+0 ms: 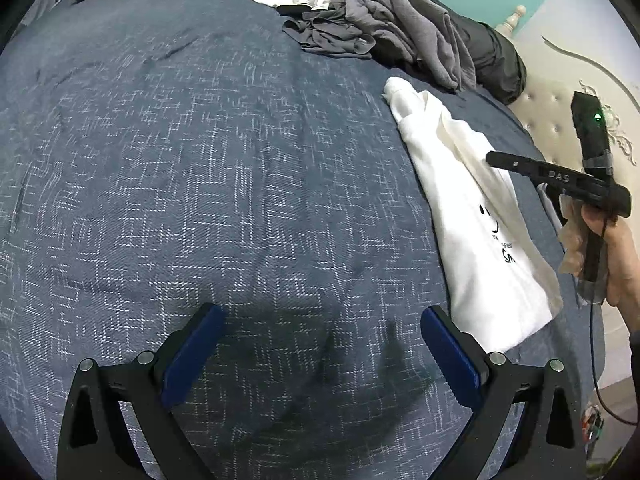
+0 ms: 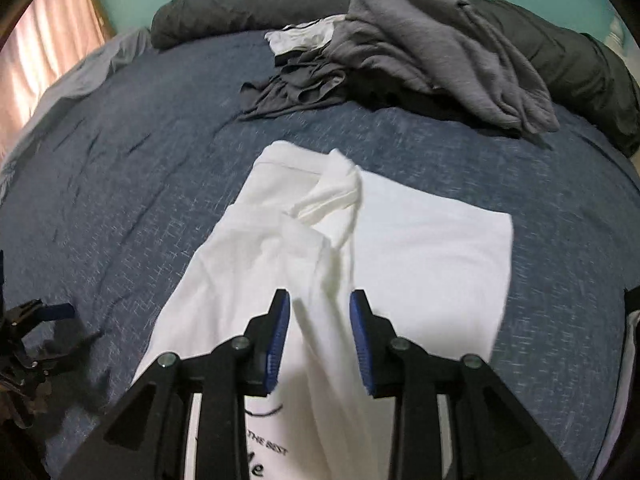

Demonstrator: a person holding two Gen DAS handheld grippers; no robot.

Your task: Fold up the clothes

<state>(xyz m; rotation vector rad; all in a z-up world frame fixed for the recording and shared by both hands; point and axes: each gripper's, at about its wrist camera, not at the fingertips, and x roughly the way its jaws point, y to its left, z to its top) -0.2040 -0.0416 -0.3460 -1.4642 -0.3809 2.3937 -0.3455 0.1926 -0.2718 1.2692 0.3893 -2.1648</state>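
A white T-shirt [image 2: 420, 248] with black print lies partly folded on the blue bedspread [image 2: 140, 184], its sleeve bunched into a ridge down the middle. My right gripper [image 2: 320, 328] stands open low over the shirt, and that ridge of white cloth runs between its blue pads [image 2: 278, 336] without being pinched. In the left wrist view the same shirt [image 1: 472, 220] lies at the right, with the right gripper [image 1: 496, 159] above it, held by a hand [image 1: 616, 256]. My left gripper [image 1: 322, 344] is wide open over bare bedspread [image 1: 200, 160], holding nothing.
A heap of grey clothes [image 2: 420, 52] and a white garment [image 2: 300, 36] lie at the far side, against a dark duvet roll [image 2: 240, 12]. A padded headboard [image 1: 560, 120] stands right of the bed. A curtain [image 2: 48, 40] hangs far left.
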